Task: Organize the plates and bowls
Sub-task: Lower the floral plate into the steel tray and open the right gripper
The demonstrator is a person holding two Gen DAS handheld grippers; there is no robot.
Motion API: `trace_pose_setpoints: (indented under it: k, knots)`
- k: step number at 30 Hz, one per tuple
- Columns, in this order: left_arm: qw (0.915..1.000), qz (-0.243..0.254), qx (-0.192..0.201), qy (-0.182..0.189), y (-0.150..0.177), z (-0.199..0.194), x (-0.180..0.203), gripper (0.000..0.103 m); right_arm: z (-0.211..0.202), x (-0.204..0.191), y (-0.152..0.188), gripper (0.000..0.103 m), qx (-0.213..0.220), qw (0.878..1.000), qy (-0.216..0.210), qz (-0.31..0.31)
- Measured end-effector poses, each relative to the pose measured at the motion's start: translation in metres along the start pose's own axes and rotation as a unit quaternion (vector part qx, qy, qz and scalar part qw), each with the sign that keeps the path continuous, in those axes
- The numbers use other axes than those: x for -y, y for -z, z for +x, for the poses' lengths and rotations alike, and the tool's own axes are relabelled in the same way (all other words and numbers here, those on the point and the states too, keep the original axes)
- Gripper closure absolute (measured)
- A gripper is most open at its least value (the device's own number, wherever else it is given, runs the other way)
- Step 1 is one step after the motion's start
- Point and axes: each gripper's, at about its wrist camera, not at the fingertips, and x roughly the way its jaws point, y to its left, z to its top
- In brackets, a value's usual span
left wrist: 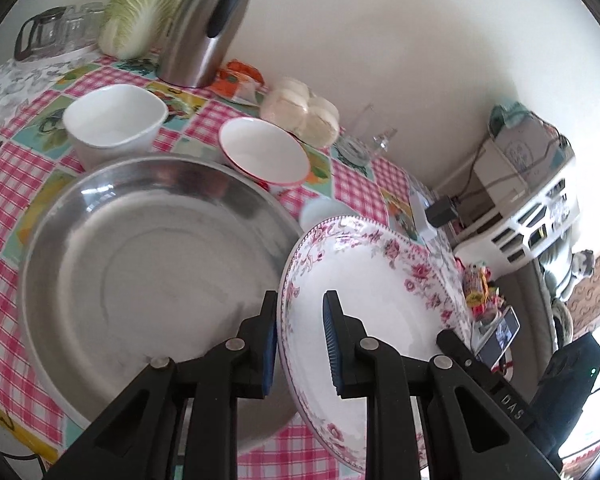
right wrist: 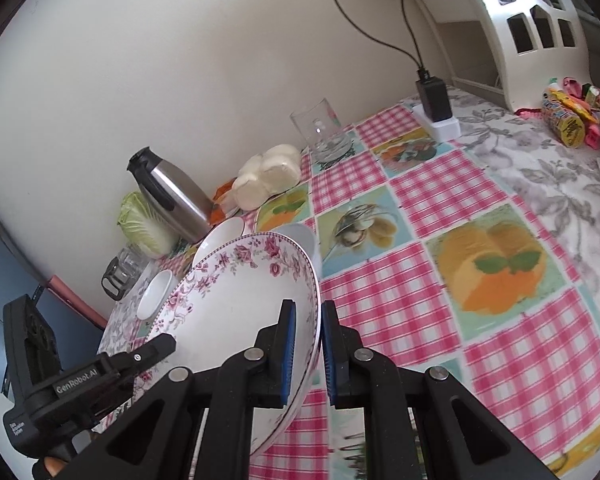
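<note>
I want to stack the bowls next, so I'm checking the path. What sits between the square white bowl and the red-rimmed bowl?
Nothing: in the left wrist view only bare checked tablecloth separates the square white bowl from the red-rimmed bowl.
</note>
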Motion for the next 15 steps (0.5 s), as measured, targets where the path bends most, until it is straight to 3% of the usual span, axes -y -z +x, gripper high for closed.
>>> trace_pose_setpoints:
  k: [15]
  knots:
    - [0.9981,-0.061,0.009,-0.002,-0.036,-0.019,-0.075,0.081,0.042,-0.06,0.017,0.089,-0.032,0.999,-0.022,-0.003]
